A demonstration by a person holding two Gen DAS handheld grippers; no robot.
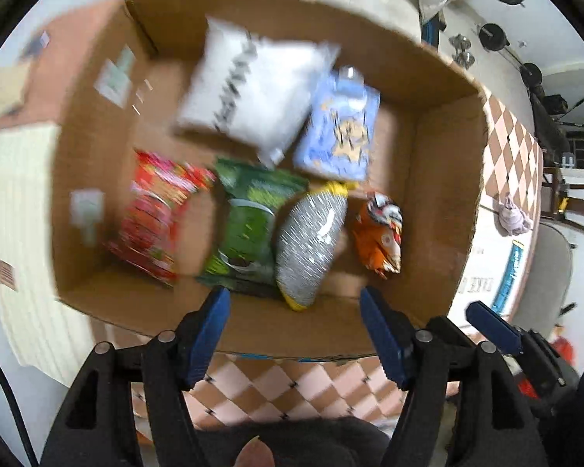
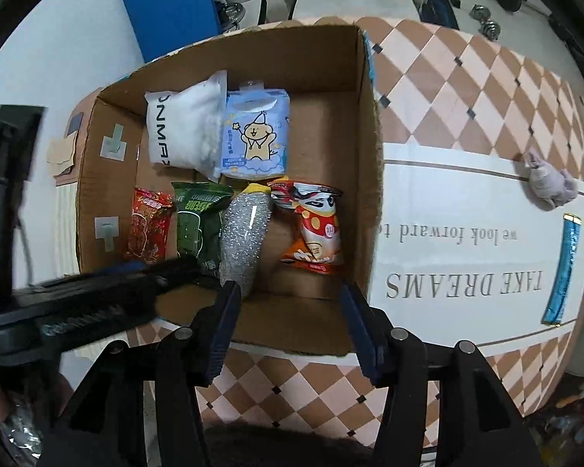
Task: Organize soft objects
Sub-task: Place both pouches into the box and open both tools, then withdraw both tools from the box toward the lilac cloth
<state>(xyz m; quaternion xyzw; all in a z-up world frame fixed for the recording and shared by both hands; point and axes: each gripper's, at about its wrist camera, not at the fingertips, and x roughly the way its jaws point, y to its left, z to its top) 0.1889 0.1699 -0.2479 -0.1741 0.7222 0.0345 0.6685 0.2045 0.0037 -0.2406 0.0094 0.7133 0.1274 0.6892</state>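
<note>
While the left view blurs, the right shows a blue strip sharply.

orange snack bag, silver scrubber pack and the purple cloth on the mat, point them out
orange snack bag (image 2: 317, 225), right wrist view, middle of its front
silver scrubber pack (image 2: 245, 237), right wrist view, its mesh body
purple cloth (image 2: 551, 186), right wrist view, centre of the bundle

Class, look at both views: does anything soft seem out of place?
Yes. Six soft packs lie in the box, but a lilac cloth lies crumpled on the mat to the box's right, and a blue packet lies there too. Both grippers are open and empty.
</note>
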